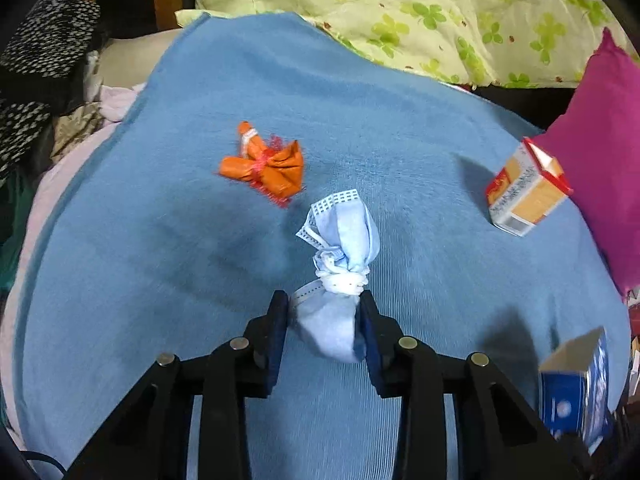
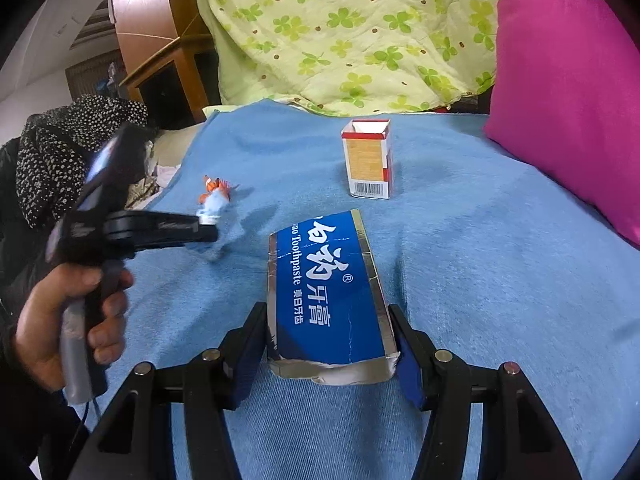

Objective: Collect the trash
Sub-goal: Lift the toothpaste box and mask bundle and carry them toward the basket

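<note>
Left claw clamped on knotted blue face mask, pads pressing lower bundle, at 6 o'clock of left wrist view. Right claw closed on blue toothpaste box, pads tight on both long sides, box near end torn. Orange wrapper loose on blue blanket at 11 o'clock from mask. Red-and-orange carton upright, flap open, at 12 o'clock past toothpaste box. Magenta pillow at 2 o'clock on blanket edge. Green clover quilt heaped behind at 12. Wooden furniture at 10 o'clock. Black speckled garment at 9. Hand gripping left tool handle.
</note>
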`<move>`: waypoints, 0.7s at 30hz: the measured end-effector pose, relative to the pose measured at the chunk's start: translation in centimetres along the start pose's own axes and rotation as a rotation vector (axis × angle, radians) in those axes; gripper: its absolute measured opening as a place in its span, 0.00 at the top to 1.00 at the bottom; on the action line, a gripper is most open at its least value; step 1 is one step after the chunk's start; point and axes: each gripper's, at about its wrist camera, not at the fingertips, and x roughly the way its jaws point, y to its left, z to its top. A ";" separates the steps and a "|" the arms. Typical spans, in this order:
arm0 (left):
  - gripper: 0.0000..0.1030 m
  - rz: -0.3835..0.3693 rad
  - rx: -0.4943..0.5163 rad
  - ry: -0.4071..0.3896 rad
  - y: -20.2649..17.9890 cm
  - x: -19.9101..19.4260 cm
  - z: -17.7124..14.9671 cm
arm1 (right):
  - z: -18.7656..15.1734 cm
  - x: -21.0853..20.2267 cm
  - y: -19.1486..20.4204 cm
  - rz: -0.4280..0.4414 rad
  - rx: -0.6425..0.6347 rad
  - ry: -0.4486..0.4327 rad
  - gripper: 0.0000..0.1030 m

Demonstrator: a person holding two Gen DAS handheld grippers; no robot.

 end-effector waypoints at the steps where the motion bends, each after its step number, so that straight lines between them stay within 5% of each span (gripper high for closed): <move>1: 0.65 0.002 -0.002 -0.005 0.1 -0.6 -0.4 | -0.1 -0.3 0.0 -0.002 0.004 -0.001 0.41; 21: 0.65 -0.019 0.038 -0.031 -3.3 -8.1 -9.1 | -2.5 -7.7 -1.0 -0.068 0.044 -0.044 0.41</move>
